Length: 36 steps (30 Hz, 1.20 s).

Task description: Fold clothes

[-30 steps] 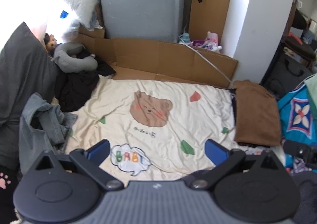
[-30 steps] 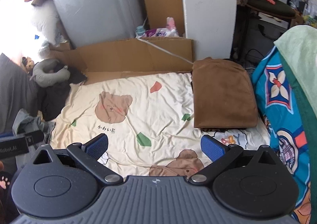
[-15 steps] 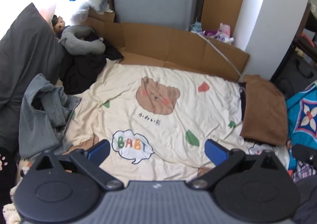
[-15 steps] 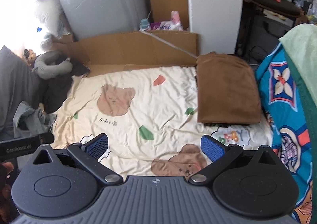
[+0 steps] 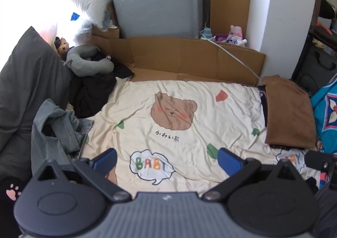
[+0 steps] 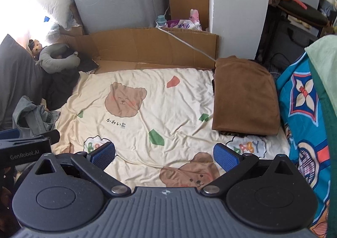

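One folded brown garment lies at the bed's right edge, one grey garment crumpled at its left; both grippers, left gripper and right gripper, hover with fingers wide apart and empty, the left view having tilted up since.

My left wrist cam: above near edge of cream bear sheet, looking forward and down toward cardboard panel; grey clothes pile close on left. My right wrist cam: same heading, set further right, folded brown garment nearer. Both share sheet, cardboard, brown garment. Right view catches left gripper at left edge.
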Motion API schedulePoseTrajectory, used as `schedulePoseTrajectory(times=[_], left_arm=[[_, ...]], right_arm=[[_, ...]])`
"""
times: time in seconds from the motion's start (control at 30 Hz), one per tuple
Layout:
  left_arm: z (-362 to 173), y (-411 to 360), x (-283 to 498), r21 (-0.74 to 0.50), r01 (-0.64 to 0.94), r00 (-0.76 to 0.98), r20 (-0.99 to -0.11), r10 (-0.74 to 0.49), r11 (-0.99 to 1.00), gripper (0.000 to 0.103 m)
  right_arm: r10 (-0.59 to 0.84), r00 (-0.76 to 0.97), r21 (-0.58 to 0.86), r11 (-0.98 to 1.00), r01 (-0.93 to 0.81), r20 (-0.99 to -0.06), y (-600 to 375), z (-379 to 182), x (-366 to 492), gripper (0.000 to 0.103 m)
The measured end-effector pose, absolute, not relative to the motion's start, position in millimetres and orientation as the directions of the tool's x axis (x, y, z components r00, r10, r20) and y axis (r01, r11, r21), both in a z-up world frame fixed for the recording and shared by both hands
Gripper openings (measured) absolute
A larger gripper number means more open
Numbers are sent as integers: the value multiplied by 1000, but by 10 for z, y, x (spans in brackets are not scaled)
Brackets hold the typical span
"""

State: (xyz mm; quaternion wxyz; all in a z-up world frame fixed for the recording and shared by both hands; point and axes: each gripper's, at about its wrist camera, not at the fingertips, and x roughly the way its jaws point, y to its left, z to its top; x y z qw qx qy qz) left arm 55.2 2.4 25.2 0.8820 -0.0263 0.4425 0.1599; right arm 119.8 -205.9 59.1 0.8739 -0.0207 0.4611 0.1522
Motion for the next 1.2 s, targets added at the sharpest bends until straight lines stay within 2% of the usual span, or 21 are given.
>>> schedulePoseTrajectory(times=[0.23, 0.83, 1.0, 1.2], left_arm=[[224, 61, 575, 67, -316, 546, -803, 239, 946, 103], [252, 24, 584, 115, -309, 553, -786, 277, 944, 103], [249, 78, 558, 81, -317, 544, -801, 251, 945, 102], [231, 40, 601, 105, -298, 545, -797, 259, 949, 102]], right_arm=[[263, 518, 122, 949, -291, -814, -2024, 579, 1187, 102], [294, 560, 172, 950, -262, -774, -2138, 630, 1126, 102], [307, 549, 188, 946, -262, -778, -2132, 643, 1101, 102], [267, 579, 137, 956, -259, -770, -2118, 640, 1094, 102]])
